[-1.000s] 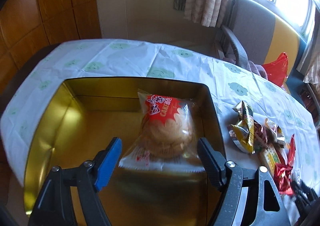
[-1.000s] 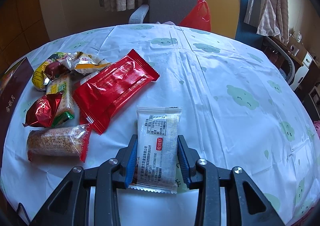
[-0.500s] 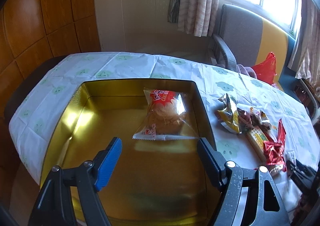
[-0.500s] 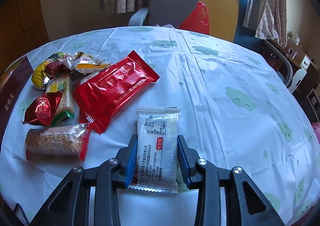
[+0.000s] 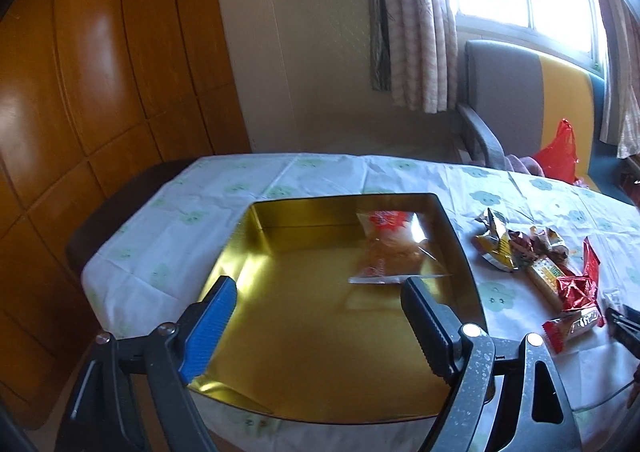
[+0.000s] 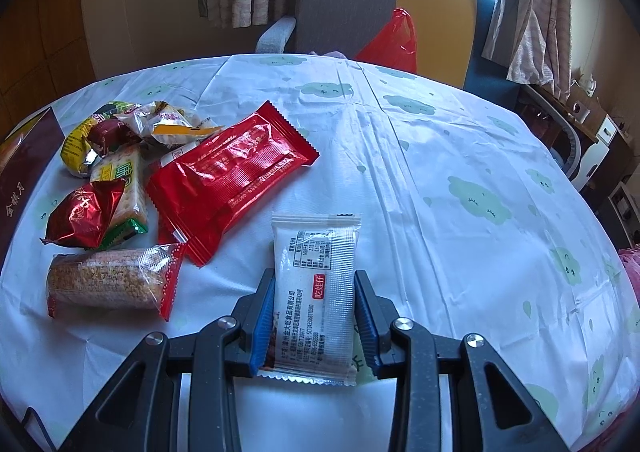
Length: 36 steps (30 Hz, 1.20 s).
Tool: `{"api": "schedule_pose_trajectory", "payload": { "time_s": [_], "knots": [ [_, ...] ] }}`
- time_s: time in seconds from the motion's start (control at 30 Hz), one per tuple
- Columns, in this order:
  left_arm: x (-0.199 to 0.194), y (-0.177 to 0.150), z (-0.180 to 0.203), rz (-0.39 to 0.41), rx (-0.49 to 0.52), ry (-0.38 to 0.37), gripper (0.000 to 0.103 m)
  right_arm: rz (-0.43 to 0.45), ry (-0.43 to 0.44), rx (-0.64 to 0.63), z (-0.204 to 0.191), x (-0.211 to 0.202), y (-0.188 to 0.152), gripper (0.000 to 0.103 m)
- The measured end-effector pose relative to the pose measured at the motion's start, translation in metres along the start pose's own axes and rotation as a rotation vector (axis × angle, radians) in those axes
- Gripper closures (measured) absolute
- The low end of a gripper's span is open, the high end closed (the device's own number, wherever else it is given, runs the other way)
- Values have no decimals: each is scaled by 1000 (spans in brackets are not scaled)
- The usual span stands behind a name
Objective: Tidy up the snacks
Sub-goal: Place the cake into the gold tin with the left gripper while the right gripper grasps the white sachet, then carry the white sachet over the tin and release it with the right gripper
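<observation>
The left gripper (image 5: 318, 302) is hanging over the near part of the gold tin (image 5: 256, 236), its fingers spread wide with nothing between them. A bun (image 5: 390, 252) in clear wrap is lying inside the tin at the far right corner, leaning toward the right wall. The tin is sitting on the tablecloth (image 5: 192, 212), and a cluster of snacks (image 5: 540, 264) is lying just right of it. The right gripper (image 6: 315, 316) is clamping a white packet (image 6: 316, 292) by its long sides, the fingers pressing narrow against both edges, the packet pointing away from the camera over the cloth. In that view the other snacks are lying to the left: a big red packet (image 6: 232, 176) nearest the white one, a grain bar (image 6: 108, 280) at the near left touching the red packet's corner, a red foil piece (image 6: 82, 218) overlapping a cracker pack (image 6: 124, 188), and a yellow bag (image 6: 80, 140) and a clear wrapper (image 6: 168, 124) farther back. A red bag (image 6: 392, 40) is sitting on the chair (image 6: 344, 0) beyond the table.
</observation>
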<state>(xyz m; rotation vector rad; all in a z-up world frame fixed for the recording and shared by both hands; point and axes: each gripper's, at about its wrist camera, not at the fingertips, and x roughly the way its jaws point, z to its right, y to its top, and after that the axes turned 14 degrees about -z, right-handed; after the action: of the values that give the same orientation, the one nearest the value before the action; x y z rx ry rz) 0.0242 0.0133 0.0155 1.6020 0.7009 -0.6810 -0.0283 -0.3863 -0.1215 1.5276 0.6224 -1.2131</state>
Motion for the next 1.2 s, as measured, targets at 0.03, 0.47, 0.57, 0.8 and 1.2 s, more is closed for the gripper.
{"api": "schedule_pose_trajectory", "payload": {
  "time_s": [0.03,0.47,0.57,0.8,1.2],
  "knots": [
    [-2,-1,-2,7,-3,4,18,-2,-2,1,0,0,0,66],
    [-4,-6,-10,16,-17,4,16,-39,7,23,-1,-6,-3,68],
    [1,-6,-13,4,-29,2,15,-60,106,106,13,-8,-5,69],
    [11,-11,-18,-17,-50,19,15,-11,294,194,27,-46,-7,69],
    [24,-12,-41,-43,-110,44,15,-71,543,-218,-161,-91,13,69]
  ]
}}
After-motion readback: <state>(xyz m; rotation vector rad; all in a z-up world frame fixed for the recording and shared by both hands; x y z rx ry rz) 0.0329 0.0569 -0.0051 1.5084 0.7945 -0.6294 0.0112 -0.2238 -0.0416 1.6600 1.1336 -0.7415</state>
